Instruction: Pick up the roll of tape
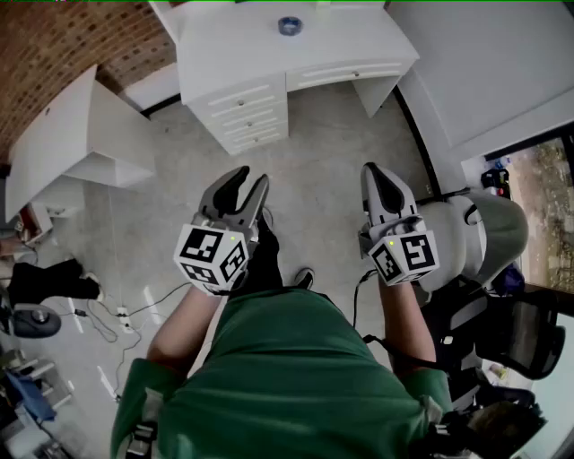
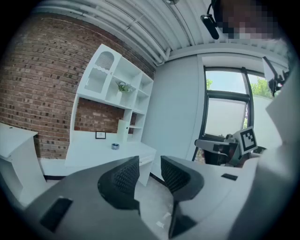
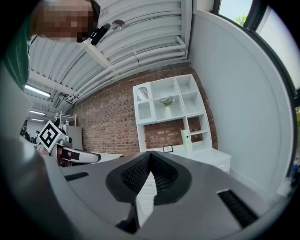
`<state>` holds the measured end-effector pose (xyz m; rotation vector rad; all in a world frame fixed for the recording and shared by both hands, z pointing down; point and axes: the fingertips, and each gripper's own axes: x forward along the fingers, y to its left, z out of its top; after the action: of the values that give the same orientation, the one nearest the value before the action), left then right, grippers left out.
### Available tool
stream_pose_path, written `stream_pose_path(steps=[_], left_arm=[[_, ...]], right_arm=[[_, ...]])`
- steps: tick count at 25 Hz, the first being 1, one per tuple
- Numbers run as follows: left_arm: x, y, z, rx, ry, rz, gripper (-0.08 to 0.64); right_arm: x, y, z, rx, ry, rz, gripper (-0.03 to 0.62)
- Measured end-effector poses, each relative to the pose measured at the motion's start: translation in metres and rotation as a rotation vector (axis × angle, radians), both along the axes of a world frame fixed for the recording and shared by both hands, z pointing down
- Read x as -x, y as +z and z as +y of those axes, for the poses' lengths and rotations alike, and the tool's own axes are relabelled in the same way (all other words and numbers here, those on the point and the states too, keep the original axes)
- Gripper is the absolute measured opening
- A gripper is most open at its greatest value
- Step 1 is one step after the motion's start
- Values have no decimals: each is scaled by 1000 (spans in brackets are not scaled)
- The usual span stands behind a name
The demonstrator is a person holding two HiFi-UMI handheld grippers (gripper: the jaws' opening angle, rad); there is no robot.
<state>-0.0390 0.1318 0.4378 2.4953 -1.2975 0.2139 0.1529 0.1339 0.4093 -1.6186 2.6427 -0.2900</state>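
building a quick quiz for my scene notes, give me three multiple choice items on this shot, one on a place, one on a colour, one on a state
1. Where is the roll of tape?
A. on the white desk
B. on the floor
C. on the top shelf

2. What colour is the roll of tape?
A. red
B. blue
C. yellow

3. How do the right tongs stand?
A. wide apart
B. shut with nothing between them
C. shut on the tape

Answers:
1 A: the head view shows it lying on the desk top, far from both hands.
2 B: it shows blue against the white desk.
3 B: in the right gripper view the two tips meet and hold nothing.
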Motion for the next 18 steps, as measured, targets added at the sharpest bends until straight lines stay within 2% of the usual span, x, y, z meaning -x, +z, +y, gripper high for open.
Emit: stream_pose_path(steps=[5, 9, 14, 18], left_arm=[[-16, -3, 27, -17, -29, -9, 155], [-20, -14, 34, -66, -32, -22, 155], [1, -43, 14, -144, -70, -18, 155], [32, -85, -24, -236, -114, -7, 155]], right_arm=[[-19, 8, 41, -6, -16, 46, 23], [-29, 5, 53, -22, -3, 54, 21], [-38, -10, 43, -54, 80, 75, 23], [-40, -44, 10, -108, 135, 136, 23]])
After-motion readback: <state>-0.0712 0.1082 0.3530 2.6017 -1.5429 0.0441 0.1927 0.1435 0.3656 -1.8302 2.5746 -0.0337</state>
